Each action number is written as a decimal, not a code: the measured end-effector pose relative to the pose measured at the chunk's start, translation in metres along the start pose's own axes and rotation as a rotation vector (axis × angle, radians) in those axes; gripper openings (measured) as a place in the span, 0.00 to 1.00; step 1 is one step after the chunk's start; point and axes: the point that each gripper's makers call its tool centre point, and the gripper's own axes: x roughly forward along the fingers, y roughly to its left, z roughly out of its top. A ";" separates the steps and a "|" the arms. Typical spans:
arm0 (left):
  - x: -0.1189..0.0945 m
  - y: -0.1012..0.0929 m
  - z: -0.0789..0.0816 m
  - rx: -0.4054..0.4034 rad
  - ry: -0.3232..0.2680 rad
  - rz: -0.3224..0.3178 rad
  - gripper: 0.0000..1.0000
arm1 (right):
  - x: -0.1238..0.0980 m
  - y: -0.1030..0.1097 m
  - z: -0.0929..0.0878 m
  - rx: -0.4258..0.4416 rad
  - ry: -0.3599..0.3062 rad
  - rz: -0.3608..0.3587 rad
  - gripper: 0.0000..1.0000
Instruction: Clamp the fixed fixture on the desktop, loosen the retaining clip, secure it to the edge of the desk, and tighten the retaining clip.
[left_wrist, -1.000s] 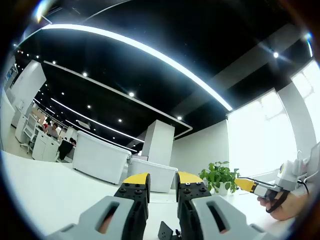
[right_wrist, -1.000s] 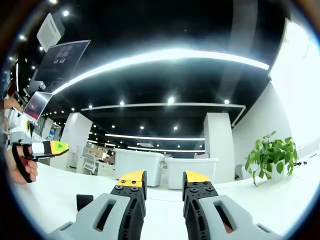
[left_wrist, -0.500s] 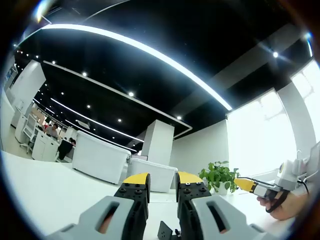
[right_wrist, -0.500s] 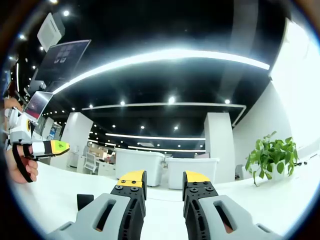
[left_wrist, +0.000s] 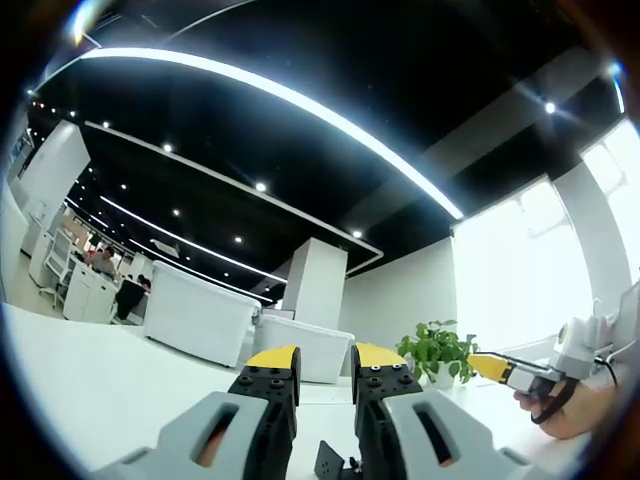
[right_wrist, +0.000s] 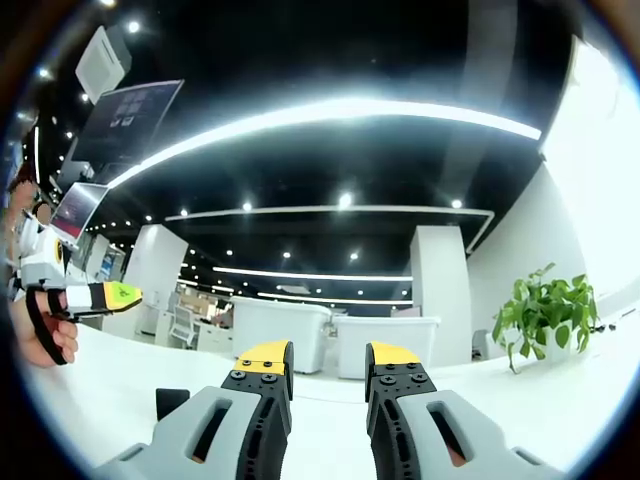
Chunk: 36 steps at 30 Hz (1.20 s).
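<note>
A: Yellow-tipped jaws of the left gripper (left_wrist: 325, 368) are standing a narrow gap apart, gripping nothing. Same on the right gripper (right_wrist: 328, 365): slightly parted, nothing between.

B: Where is the fixture?

A: Black fixture (left_wrist: 336, 464) is lying on the white desktop (left_wrist: 90, 385), just under and beyond the left jaws, mostly hidden between them. In the right gripper view, a black fixture corner (right_wrist: 171, 402) is peeking out left of the jaws.

B: How is it going to handle?

A: Looking like stiff metal or hard plastic, probably small and light, maybe slippery on flat faces. I'm guessing the body is the place to grip, leaving the retaining clip free. Clip itself is too hidden to tell.

B: Pose?

A: Both grippers are pointing nearly level, low over the desk, tilted up toward the ceiling lights. A hand (left_wrist: 562, 414) is holding the right one at the left gripper view's edge. Potted plant (right_wrist: 540, 306) is sitting beyond.
</note>
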 end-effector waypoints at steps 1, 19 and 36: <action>0.000 0.000 0.000 0.000 0.000 -0.001 0.21 | 0.000 0.000 0.000 0.000 0.000 0.000 0.28; 0.002 -0.011 -0.012 0.029 0.054 -0.043 0.21 | 0.000 0.001 0.001 -0.007 -0.002 0.004 0.28; 0.006 -0.015 -0.038 0.013 0.156 -0.071 0.21 | 0.001 0.006 0.003 -0.010 -0.009 0.027 0.28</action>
